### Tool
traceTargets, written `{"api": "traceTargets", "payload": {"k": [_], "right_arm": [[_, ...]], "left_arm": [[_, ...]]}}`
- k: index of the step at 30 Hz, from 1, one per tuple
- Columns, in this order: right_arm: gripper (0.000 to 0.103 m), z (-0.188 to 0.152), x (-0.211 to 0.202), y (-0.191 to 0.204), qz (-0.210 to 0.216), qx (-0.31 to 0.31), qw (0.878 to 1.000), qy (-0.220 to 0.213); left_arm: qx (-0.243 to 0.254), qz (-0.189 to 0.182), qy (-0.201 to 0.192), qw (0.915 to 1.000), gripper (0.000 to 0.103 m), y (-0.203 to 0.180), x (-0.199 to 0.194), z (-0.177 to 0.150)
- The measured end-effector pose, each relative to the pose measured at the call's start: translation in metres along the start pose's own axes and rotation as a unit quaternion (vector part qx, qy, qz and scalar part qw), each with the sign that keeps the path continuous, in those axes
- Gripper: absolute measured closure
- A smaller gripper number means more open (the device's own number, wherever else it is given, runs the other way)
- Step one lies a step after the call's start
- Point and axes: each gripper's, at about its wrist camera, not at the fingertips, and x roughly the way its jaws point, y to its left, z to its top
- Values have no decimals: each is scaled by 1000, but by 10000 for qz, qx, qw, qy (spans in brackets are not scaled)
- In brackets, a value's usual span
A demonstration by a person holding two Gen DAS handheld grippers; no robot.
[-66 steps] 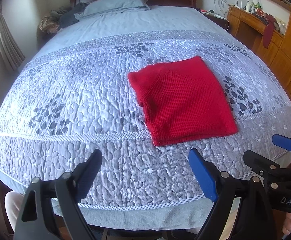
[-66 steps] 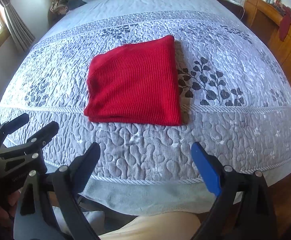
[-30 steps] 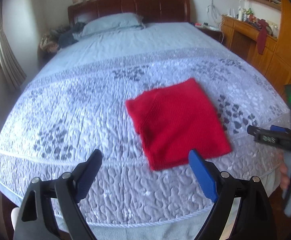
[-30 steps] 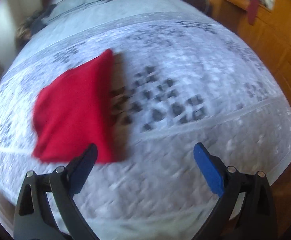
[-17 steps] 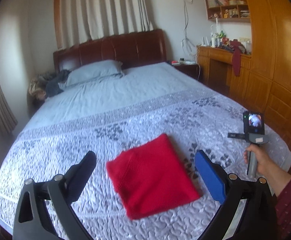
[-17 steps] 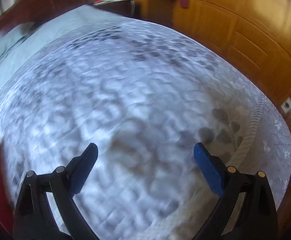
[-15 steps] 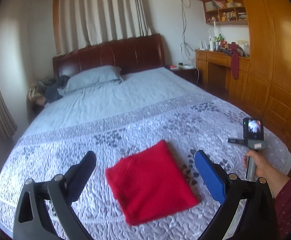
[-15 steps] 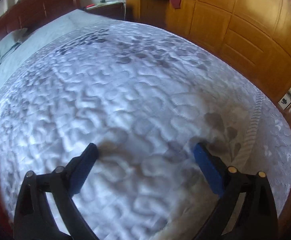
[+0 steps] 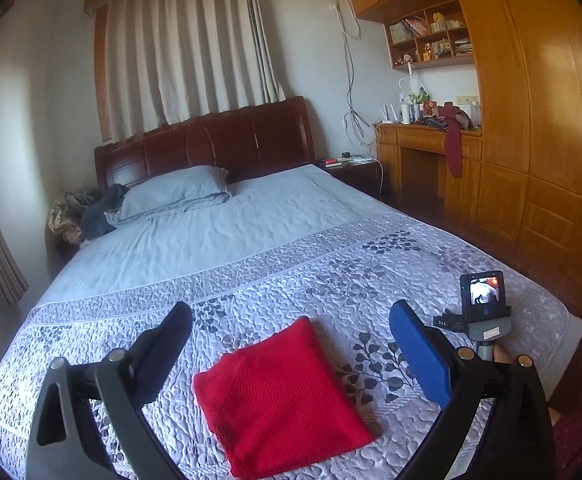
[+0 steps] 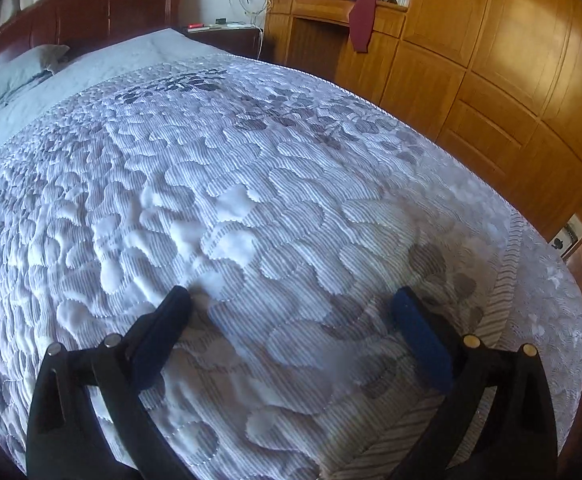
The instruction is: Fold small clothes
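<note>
**Fold looks finished, both claws empty**

Between and just ahead of the left gripper (image 9: 291,354) fingers: red knit garment (image 9: 281,396), lying flat on the quilted bedspread (image 9: 331,276) as a compact squarish packet, edges tucked, nothing trailing. Judged done or nearly done for this piece; at most a last tidy or a move to a pile left, and no pile visible. No second small garment within reach in either view.

Left claw spread wide, holding nothing, lifted clear above the cloth, not touching. Right gripper (image 10: 291,320) also spread wide, empty, fingertips low over bare quilt near the bed's corner, well right of the garment; contact with quilt can't be told. Garment absent from the right wrist view. Right unit's handle and small screen (image 9: 483,294) seen right of the left claw's blue finger.

Containers: none near the claws, no basket or box. Far beyond, open wall shelves (image 9: 431,40) with books and trinkets, contents too small to name. Dark red cloth (image 9: 453,144) draped over the desk edge, loose clothes heap (image 9: 79,216) beside the pillow (image 9: 171,196), both well away.
</note>
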Motion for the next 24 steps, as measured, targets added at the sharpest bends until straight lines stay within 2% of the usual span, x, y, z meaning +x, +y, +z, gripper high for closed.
{"api": "traceTargets", "payload": {"k": [8, 12, 14, 18, 20, 22, 24], "right_arm": [[2, 1, 2, 1, 6, 5, 10000, -6], [2, 1, 2, 1, 10, 20, 10000, -25], [2, 0, 2, 0, 9, 27, 10000, -33], [2, 0, 2, 0, 15, 33, 10000, -39], [2, -1, 2, -1, 15, 43, 10000, -52], [2, -2, 1, -1, 10, 47, 10000, -59], [2, -2, 1, -1, 13, 54, 10000, -68]], "left_arm": [[6, -87, -85, 9999, 4, -13, -5, 3], [-215, -305, 7, 9993, 4, -26, 19, 1], [-363, -360, 126, 9986, 4, -32, 48, -3], [-417, 44, 554, 9976, 4, -61, 144, -17], [-549, -16, 679, 9962, 4, -74, 184, -27], [-644, -45, 967, 9932, 4, -91, 234, -39], [-670, 132, 1461, 9869, 4, -112, 287, -54]]}}
